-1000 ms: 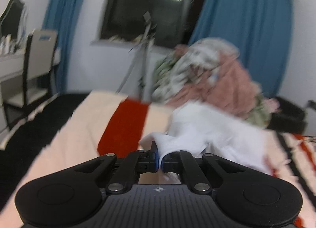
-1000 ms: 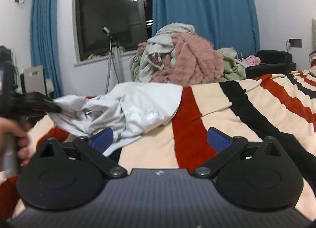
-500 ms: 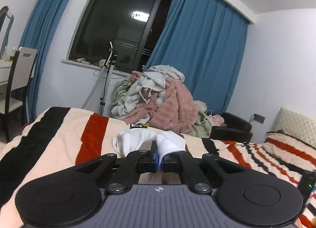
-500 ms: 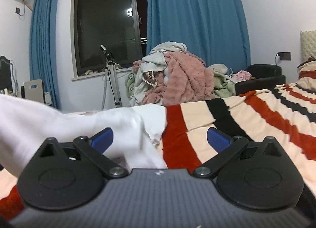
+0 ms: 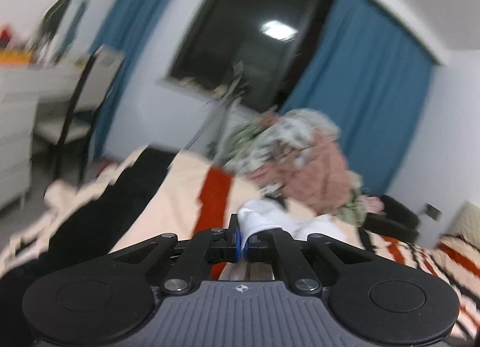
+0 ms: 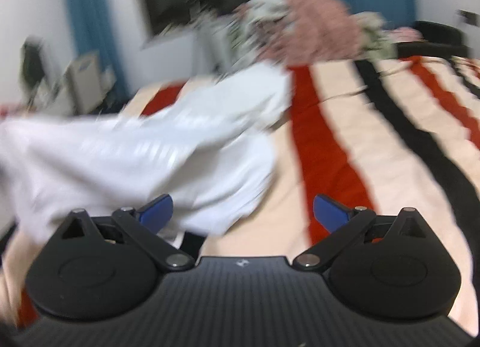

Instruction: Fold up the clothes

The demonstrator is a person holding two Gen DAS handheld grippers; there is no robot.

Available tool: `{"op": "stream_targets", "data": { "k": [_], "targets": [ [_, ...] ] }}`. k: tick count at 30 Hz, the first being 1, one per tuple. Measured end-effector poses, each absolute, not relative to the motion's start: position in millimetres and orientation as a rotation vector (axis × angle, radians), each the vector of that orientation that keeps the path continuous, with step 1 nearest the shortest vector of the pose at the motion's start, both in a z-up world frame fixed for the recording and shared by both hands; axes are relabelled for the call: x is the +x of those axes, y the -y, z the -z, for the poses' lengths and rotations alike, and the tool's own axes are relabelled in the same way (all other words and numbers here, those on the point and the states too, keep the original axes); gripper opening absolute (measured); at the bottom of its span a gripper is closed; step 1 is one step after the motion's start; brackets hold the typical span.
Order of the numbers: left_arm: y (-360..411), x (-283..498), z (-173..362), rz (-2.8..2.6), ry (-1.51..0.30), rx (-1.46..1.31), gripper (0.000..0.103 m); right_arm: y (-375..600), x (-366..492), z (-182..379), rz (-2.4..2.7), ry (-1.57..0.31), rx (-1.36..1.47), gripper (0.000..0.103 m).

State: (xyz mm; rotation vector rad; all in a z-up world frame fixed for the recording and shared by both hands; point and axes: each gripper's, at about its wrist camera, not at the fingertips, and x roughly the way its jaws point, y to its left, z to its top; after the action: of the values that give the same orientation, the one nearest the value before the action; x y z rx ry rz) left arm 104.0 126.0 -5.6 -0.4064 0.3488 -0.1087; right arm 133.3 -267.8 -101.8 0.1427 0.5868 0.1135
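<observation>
Left gripper [image 5: 242,240] is clamped tight on a bunched edge of the white garment [image 6: 156,149], right gripper [image 6: 243,212] hangs wide open over the striped blanket [image 6: 345,149].

Bedroom interior, motion-blurred. Ahead of the gripper: a dark window [image 5: 249,40] reflecting a ceiling light [image 5: 277,28], flanked by blue curtains [image 5: 372,89] on white walls [image 5: 450,125]. Left of the gripper: a white desk [image 5: 18,101] and chair [image 5: 78,113]. Below it: a bed [image 6: 375,137] striped red, black and cream.
</observation>
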Motion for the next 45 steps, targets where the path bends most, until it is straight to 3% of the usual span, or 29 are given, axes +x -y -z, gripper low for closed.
{"op": "stream_targets", "data": {
  "k": [8,15,17,21,30,35,39,45],
  "targets": [
    [-150.3,184.4,68.9,-0.034,-0.536,-0.307,0.004,205.8,169.2,156.7,-0.128,-0.671,-0.162,0.102],
    [-153.4,204.4,91.3,-0.06,-0.615,-0.284,0.012,223.5,170.1,135.7,0.003,-0.399,-0.019,0.102],
    [-150.2,203.5,88.3,-0.059,-0.613,-0.268,0.019,226.4,161.9,127.2,-0.002,-0.325,0.003,0.102],
    [-142.2,194.9,76.9,-0.057,-0.596,-0.214,0.053,227.8,151.7,114.2,0.013,-0.227,-0.004,0.102],
    [-88.6,120.7,31.2,0.094,-0.485,0.04,0.083,249.3,150.0,96.2,0.046,-0.233,0.098,0.102],
    [-14.8,106.1,44.9,0.276,-0.51,0.111,0.089,255.8,149.5,93.7,0.037,-0.234,0.149,0.102],
    [42.2,108.4,73.9,0.262,-0.458,0.367,0.089,257.3,149.3,94.6,0.036,-0.24,0.155,0.102],
    [61.5,109.5,92.1,0.024,-0.326,0.539,0.089,260.2,151.0,94.5,0.048,-0.244,0.17,0.102]
  ]
}}
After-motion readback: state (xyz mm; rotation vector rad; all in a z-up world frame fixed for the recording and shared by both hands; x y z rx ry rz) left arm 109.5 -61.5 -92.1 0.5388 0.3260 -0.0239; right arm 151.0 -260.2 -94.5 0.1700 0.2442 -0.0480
